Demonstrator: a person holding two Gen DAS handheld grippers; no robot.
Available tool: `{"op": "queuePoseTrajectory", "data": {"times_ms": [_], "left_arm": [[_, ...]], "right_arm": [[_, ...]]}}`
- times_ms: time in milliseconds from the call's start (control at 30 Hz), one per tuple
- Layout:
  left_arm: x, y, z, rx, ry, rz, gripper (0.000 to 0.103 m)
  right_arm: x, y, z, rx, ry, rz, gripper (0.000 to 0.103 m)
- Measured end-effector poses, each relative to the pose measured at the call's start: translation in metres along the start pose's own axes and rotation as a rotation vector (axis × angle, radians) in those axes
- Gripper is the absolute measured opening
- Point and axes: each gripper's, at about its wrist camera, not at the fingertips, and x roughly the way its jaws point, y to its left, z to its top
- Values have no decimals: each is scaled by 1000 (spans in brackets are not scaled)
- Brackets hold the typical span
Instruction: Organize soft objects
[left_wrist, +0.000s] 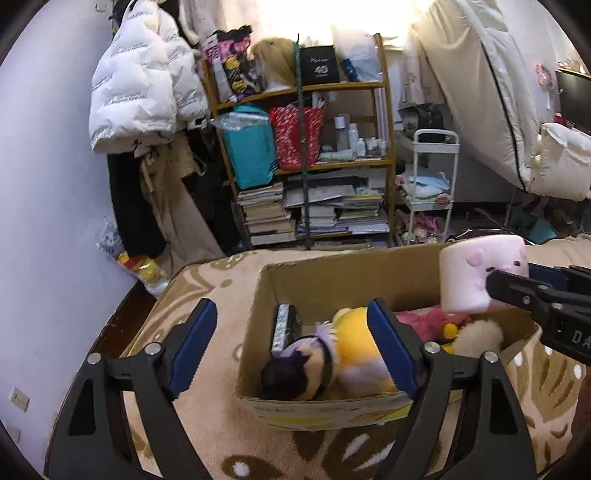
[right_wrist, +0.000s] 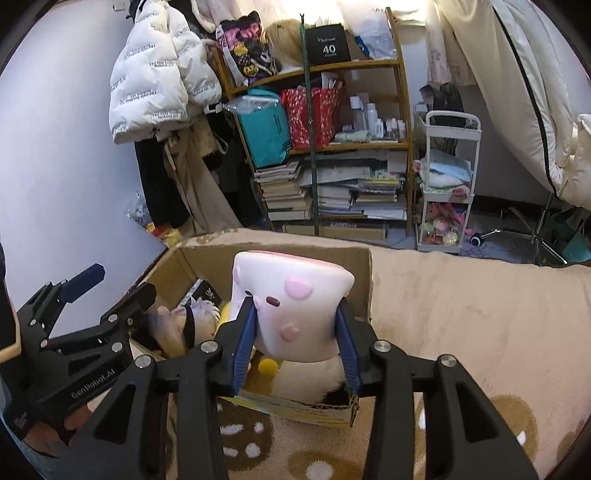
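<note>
An open cardboard box (left_wrist: 332, 277) stands on a beige patterned blanket (left_wrist: 207, 288). Inside lie a dark-haired doll in yellow (left_wrist: 351, 343), a pink soft toy (left_wrist: 424, 321) and a cream fluffy toy (left_wrist: 480, 332). A pink marshmallow plush (right_wrist: 291, 295) with a face hangs over the box (right_wrist: 280, 254), upright, with my right gripper (right_wrist: 295, 306) shut on its lower sides. In the left wrist view the same plush (left_wrist: 472, 273) shows at the box's far right. My left gripper (left_wrist: 291, 310) is open over the box's near left corner with nothing between its pads.
Beyond the blanket's far edge stands a wooden shelf (left_wrist: 303, 158) packed with books, bags and bottles. A white puffer jacket (left_wrist: 140, 81) hangs to its left, and a white trolley (right_wrist: 447, 184) stands to its right. A cream mattress (right_wrist: 517, 92) leans at the right.
</note>
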Motion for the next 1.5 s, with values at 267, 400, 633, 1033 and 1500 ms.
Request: {"op": "queuePoseTrajectory", "data": {"times_ms": [267,400,633,1033,1500], "left_arm": [[-16,21,0,-43,11,32,97],[-32,27,-6,-47,18,50,98],[-75,25,-16,33,-26,84,100],[-139,35,-39,11,-77,152,102],[-206,70,-49,-130,-150,175,102]], "right_arm": [[-11,7,-1,-27,-23,7,62],[-25,11,-1,-26,-47,-7,72],[-70,15,-4,-31,-137,-16,100],[-144,16,-15,4,-228,-50,103],[-202,33,-32,-17,-306,-80,103]]}}
